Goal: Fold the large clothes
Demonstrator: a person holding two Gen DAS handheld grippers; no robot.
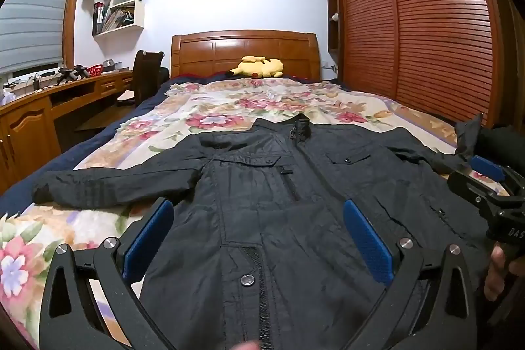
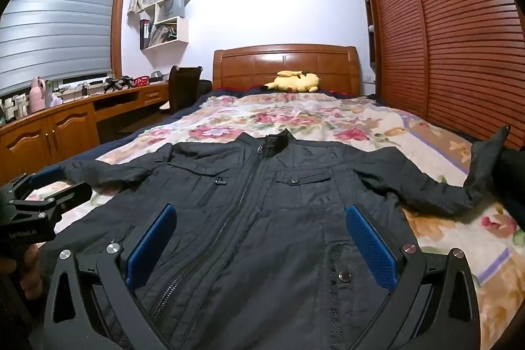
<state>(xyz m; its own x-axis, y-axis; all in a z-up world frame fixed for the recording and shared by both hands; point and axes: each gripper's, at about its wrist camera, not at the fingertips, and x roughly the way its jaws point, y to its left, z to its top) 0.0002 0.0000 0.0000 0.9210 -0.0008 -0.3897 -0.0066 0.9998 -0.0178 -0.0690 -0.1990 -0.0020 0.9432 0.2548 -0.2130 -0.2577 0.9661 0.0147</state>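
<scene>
We see a black jacket (image 1: pixel 262 179) lying flat and front side up on the flowered bedspread (image 1: pixel 203 107) of the bed, zipped, its collar toward the wooden headboard (image 1: pixel 246 51) and both sleeves spread out to the sides. Our left gripper (image 1: pixel 259 238) hovers over the lower part of the jacket with its blue fingers (image 1: pixel 149 238) wide apart, holding nothing. Our right gripper (image 2: pixel 259 241) is beside it, fingers also apart. A yellow plush toy (image 2: pixel 295 81) lies near the headboard.
</scene>
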